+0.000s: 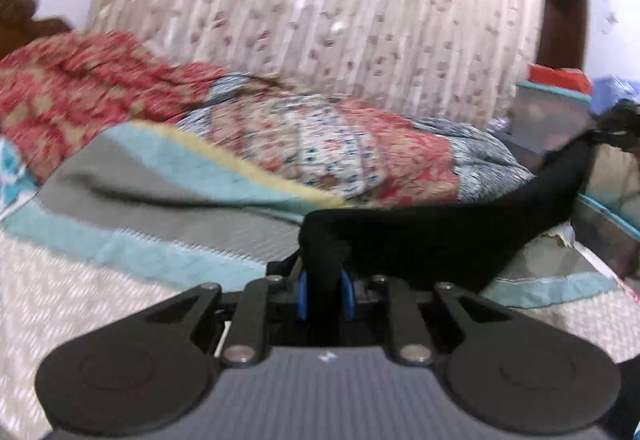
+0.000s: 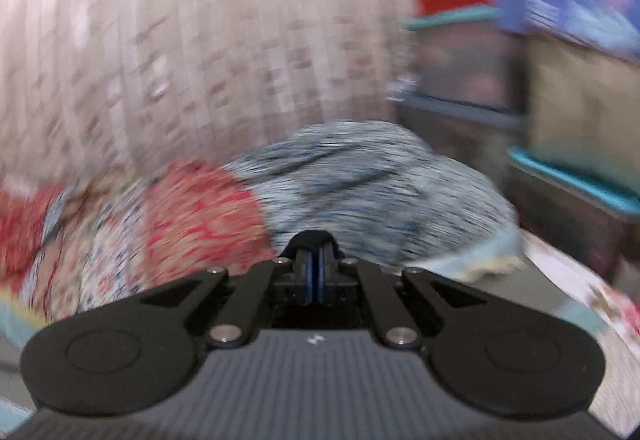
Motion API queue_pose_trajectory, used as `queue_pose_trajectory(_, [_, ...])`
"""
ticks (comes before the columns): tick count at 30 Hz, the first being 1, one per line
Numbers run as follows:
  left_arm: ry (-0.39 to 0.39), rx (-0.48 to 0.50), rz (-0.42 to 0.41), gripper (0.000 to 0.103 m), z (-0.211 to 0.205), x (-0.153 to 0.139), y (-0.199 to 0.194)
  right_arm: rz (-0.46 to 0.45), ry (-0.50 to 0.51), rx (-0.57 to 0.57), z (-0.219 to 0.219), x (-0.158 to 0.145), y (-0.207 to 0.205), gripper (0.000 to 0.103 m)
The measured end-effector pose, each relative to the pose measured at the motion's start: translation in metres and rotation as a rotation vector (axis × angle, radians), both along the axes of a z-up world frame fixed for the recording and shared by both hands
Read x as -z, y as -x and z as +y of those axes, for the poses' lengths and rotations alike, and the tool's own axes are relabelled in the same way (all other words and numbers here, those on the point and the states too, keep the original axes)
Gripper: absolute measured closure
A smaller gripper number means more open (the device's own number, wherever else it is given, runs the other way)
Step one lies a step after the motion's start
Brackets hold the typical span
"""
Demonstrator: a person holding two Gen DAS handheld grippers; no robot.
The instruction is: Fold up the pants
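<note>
The black pants (image 1: 440, 236) hang stretched in the air above the bed in the left wrist view. My left gripper (image 1: 325, 294) is shut on one end of them, with black cloth pinched between the blue pads (image 1: 303, 296). The cloth runs up and right to the right gripper (image 1: 618, 124), which shows at the right edge holding the other end. In the blurred right wrist view my right gripper (image 2: 316, 272) has its blue pads pressed together with a bit of black cloth (image 2: 314, 236) at the tips.
A bed with a grey, teal and white quilt (image 1: 140, 208) lies below. A heap of red and floral bedding (image 1: 320, 148) lies along a flowered curtain (image 1: 320, 8). Teal-lidded storage boxes (image 2: 472, 52) stand at the right, beside the bed.
</note>
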State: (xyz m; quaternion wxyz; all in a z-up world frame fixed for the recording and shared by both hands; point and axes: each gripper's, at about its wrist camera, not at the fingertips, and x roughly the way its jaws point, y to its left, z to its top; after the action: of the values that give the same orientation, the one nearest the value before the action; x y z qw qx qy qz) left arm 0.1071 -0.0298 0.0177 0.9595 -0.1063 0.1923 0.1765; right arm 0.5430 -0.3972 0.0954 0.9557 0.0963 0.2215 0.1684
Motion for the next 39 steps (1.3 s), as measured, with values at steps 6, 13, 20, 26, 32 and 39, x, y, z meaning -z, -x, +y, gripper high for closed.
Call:
queue_pose_trajectory(6, [-0.033, 0.062, 0.038, 0.087, -0.028, 0.005, -0.056, 0.108, -0.014, 0.113, -0.081, 0.032, 0.016, 0.098])
queue_pose_trajectory(13, [-0.038, 0.204, 0.233, 0.057, -0.032, 0.030, -0.128, 0.281, 0.069, 0.286, -0.104, 0.104, -0.031, 0.085])
queue_pose_trajectory(20, [0.179, -0.133, 0.212, 0.066, 0.081, 0.033, -0.096, 0.328, -0.019, 0.265, -0.130, 0.161, -0.004, 0.063])
queue_pose_trajectory(26, [0.199, -0.033, 0.400, 0.061, 0.094, 0.075, -0.115, 0.345, -0.069, 0.308, -0.171, 0.183, 0.021, 0.063])
queue_pose_trajectory(32, [0.033, 0.034, 0.463, 0.100, 0.054, 0.099, -0.118, 0.390, -0.046, 0.367, -0.204, 0.198, 0.024, 0.062])
queue_pose_trajectory(39, [0.029, -0.649, 0.229, 0.101, 0.142, 0.046, -0.057, 0.359, -0.063, 0.404, -0.215, 0.202, 0.019, 0.061])
